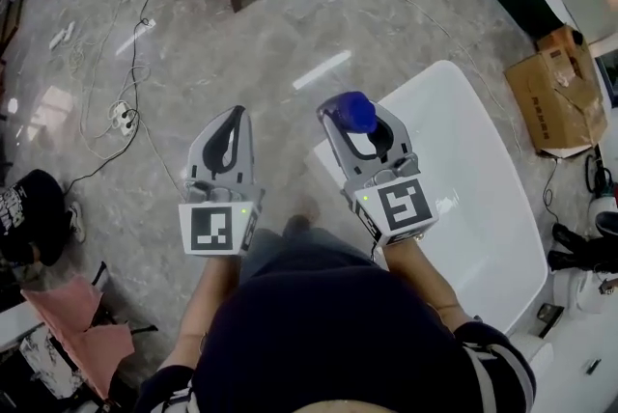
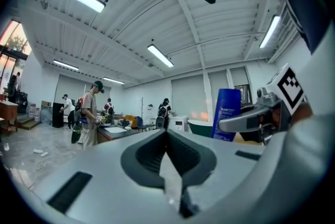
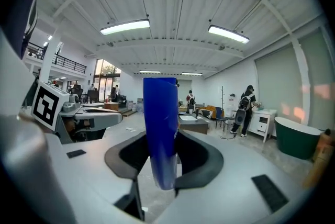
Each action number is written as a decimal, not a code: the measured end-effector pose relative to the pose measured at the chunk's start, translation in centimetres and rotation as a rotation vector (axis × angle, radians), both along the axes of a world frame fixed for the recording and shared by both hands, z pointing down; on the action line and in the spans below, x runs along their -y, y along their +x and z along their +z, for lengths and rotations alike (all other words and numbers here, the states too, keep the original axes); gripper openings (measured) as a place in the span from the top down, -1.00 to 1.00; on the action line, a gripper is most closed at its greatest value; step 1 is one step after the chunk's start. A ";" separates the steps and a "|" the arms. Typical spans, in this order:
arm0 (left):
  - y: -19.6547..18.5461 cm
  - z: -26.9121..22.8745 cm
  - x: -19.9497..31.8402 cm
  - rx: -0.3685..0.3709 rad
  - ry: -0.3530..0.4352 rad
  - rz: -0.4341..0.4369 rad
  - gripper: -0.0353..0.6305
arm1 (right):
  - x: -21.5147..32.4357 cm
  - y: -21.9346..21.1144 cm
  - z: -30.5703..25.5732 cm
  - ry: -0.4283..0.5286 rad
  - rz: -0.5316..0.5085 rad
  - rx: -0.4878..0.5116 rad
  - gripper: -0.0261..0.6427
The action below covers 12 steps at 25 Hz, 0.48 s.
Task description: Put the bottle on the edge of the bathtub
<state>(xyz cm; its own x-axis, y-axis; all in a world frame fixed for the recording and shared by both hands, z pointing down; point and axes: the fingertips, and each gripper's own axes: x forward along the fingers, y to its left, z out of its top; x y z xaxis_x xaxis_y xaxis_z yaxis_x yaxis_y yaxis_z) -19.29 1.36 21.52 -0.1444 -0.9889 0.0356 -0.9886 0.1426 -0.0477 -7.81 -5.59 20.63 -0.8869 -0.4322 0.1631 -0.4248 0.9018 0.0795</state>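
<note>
From the head view, I see my left tongs [image 1: 234, 122] over the shiny grey stone floor [image 1: 290, 25]. My right tongs [image 1: 355, 123] hold the tall dark blue plastic bottle [image 1: 350, 110]. The bottle is up in the air, by the near end of the big white bathtub [image 1: 483, 208]. It is not on the tub's edge yet. A brown cardboard box [image 1: 555, 93] sits on the floor past the tub.

In the left gripper view, my left tongs [image 2: 167, 147] are closed tight, with nothing in them. The blue bottle [image 2: 227, 113] shows off to the right, standing up in my right tongs [image 2: 248, 119]. Some people [image 2: 89, 113] stand far back in the room.

In the right gripper view, my right tongs [image 3: 163, 157] squeeze the blue bottle [image 3: 161, 123] from both sides. It stands up straight between them. My left tongs [image 3: 84, 113] show at the left.
</note>
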 end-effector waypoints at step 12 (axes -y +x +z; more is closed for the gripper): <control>7.1 -1.5 8.9 0.009 0.053 0.355 0.89 | 3.8 8.2 -0.7 0.032 0.345 0.008 0.43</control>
